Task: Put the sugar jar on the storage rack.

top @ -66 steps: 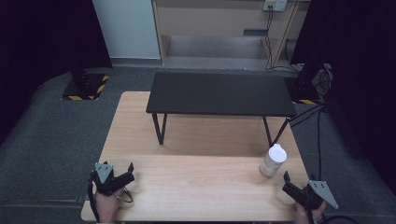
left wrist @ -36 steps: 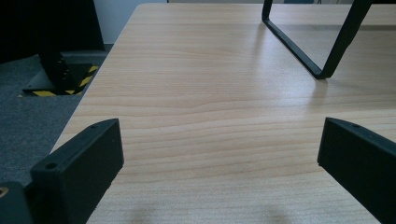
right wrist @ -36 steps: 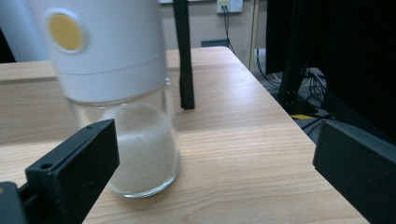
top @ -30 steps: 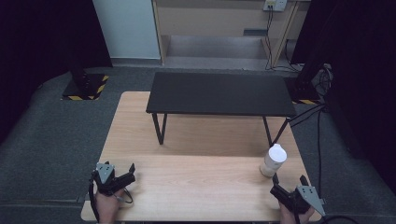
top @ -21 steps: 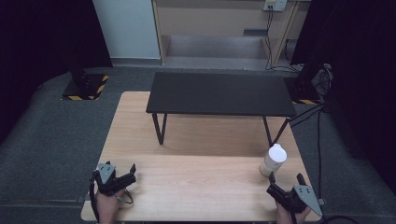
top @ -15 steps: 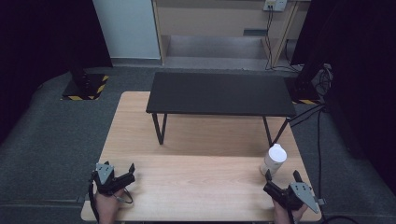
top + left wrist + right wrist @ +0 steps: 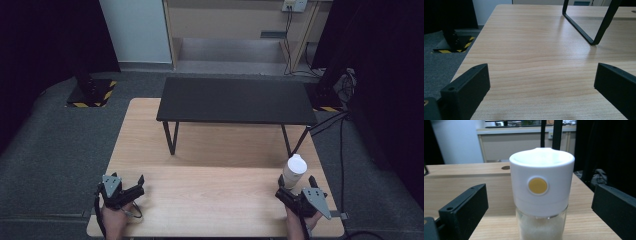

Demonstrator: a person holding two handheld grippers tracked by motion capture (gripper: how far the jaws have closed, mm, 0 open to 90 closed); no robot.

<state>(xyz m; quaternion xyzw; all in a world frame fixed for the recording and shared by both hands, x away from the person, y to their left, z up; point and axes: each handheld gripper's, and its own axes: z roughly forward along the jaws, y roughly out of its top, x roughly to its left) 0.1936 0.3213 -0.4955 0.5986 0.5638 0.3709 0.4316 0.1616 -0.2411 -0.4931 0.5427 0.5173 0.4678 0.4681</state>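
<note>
While upright near the wooden table's right front corner, white-capped clear glass shaker dead ahead of right gripper, between spread jaws, untouched; left gripper likewise wide, far off.

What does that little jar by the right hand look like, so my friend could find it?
Find the wooden table and go to its near right corner. Before the open right hand-held gripper stands a clear jar of white grains, with a fat white cap and one yellow dot.
</note>
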